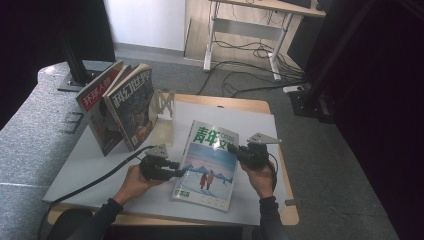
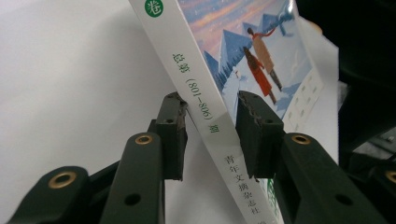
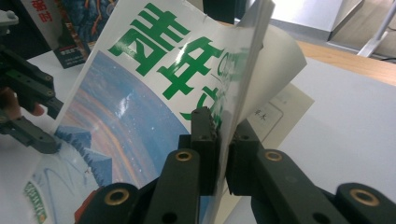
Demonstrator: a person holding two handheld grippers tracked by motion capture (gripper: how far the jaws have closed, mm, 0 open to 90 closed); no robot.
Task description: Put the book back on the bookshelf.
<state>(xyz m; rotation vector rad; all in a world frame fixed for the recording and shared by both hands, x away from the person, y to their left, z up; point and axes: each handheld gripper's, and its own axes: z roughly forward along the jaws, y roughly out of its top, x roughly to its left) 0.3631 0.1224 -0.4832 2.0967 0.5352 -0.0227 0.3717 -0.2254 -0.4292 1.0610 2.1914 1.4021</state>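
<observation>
well, a white board (image 1: 100, 165) covers most of the wooden table (image 1: 235, 104), which is the biggest thing before me. on the board's far left part two magazines (image 1: 120, 107) stand leaning together on their lower edges, a red-titled one behind and a dark-covered one in front, with a pale folding bookstand (image 1: 166, 112) just beside them on the right.

nearer the person, the magazine with the green title and a snowy mountain cover (image 1: 210, 165) is held between both tools, its right edge lifted off the board and its cover bowed.

the left gripper (image 2: 211, 133) comes at the magazine's spine from the left side; in the left gripper view its two jaws straddle the white spine, one jaw on each face, and whether the pads actually press on it i cannot tell. the left hand (image 1: 134, 181) holds that tool low over the board.

the right gripper (image 3: 223, 154) has its jaws pinched together on the magazine's right edge, clamping the cover and pages, with a loose page curling out behind them. the right hand (image 1: 260, 177) sits at the board's right side.
</observation>
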